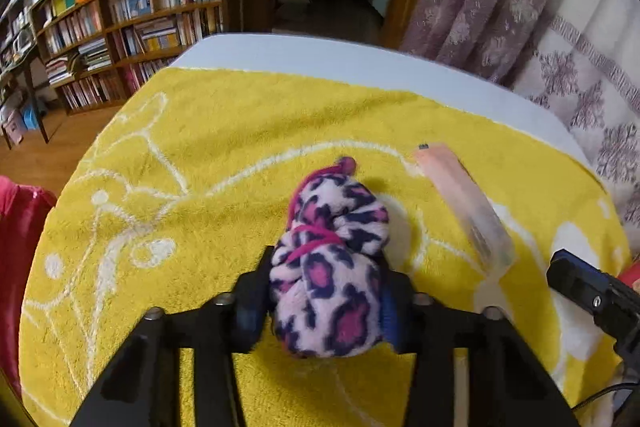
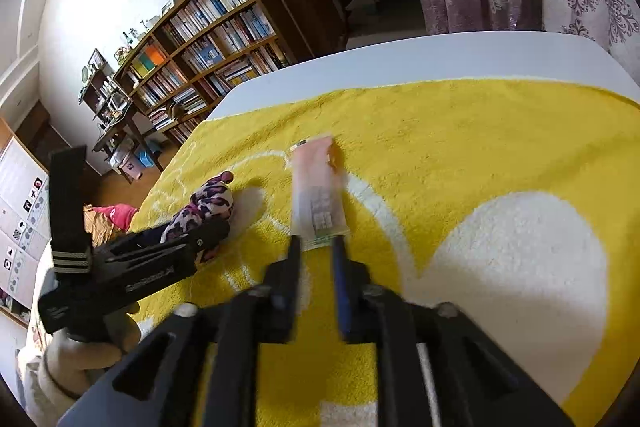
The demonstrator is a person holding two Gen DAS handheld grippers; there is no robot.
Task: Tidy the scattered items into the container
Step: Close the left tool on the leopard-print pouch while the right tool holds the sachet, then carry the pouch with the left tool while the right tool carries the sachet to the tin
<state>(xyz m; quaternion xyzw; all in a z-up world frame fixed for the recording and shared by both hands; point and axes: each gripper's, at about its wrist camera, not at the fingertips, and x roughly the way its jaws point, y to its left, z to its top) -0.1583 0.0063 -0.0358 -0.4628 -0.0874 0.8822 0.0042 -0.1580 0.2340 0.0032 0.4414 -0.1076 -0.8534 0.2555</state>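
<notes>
Left gripper (image 1: 326, 291) pinching leopard-print sock bundle (image 1: 332, 259) on yellow towel (image 1: 200, 147), right gripper (image 2: 316, 247) spread at packet (image 2: 316, 195) end, mid-bench.

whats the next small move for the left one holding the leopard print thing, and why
Probably lift. The left hand-held gripper has its fingers on both sides of the leopard-print fleece bundle, which rests on the yellow towel. No container shows in either view, so raise it before carrying it off.

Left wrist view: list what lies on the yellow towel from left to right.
Leopard-print fabric bundle between the left hand-held gripper's fingers → clear pink packet → tip of the right hand-held gripper.
</notes>
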